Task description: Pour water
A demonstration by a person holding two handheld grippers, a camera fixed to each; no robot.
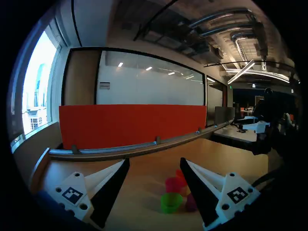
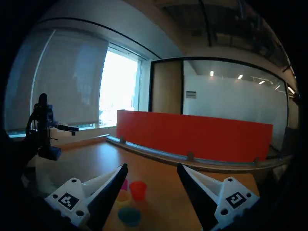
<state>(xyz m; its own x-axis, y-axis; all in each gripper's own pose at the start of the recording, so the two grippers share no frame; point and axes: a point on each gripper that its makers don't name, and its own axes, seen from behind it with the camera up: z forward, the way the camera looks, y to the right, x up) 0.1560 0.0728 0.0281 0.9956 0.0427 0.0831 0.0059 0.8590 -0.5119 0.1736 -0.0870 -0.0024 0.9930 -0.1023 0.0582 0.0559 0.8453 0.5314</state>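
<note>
Left gripper (image 1: 154, 159) and right gripper (image 2: 151, 164), each spread wide and empty, over the bench (image 1: 231, 154). Just ahead, clustered with others, a green cup (image 1: 171, 202) and a red cup (image 2: 138, 190): likely light, thin-walled plastic, easily tipped or crushed; take one mid-wall, gently.

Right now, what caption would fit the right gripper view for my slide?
Open hand-held gripper above small colourful cups on a wooden desk, orange divider behind.

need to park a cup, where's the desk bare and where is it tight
Bare desk lies between the cups and the orange divider, and left of the cups toward the window. It is crowded only where the cups huddle.
</note>
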